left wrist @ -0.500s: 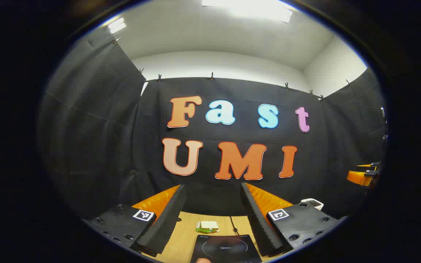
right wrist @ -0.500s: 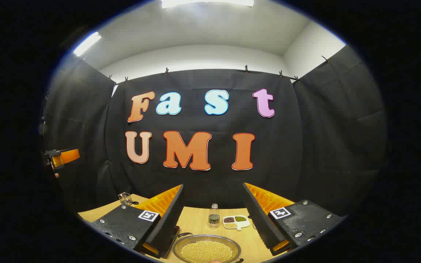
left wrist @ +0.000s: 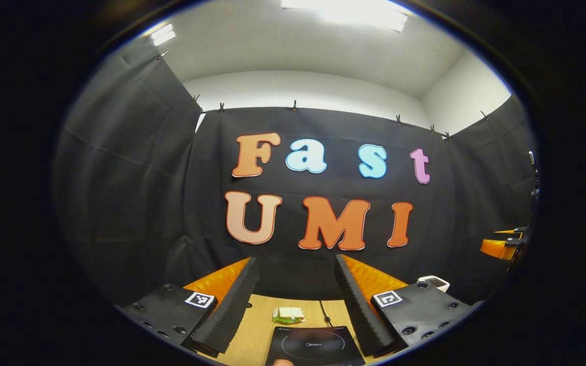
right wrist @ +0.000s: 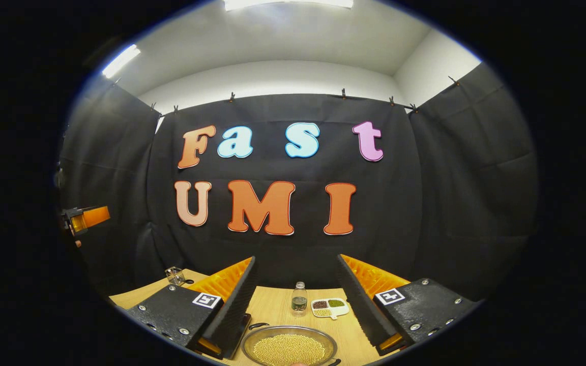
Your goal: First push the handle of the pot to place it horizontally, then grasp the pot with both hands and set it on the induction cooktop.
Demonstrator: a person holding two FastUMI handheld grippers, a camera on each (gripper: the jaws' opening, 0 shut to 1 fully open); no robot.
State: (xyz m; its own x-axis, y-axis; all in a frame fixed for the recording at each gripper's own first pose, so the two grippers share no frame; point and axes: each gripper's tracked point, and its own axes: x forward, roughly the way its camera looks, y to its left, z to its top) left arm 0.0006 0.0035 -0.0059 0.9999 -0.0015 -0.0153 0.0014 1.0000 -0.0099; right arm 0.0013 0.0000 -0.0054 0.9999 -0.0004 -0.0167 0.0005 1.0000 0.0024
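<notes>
Two tools are hovering above the desk (right wrist: 272,307), both with jaws spread wide and gripping nothing. The right tool (right wrist: 295,300) is hanging just behind the pot (right wrist: 289,346), which is sitting low and centred between its fingers. The left tool (left wrist: 297,300) is facing the cooktop (left wrist: 315,345), so the right one is judged nearer the pot.

Table (right wrist: 272,307): light wood grain.
Cooktop (left wrist: 315,345): black, thin pale ring.
Pot (right wrist: 289,345): silvery metal, yellow beans inside.
Divided dish (right wrist: 329,307): white; dark red, green, yellow fillings.
Small bottle (right wrist: 299,297): clear, dark contents.
</notes>
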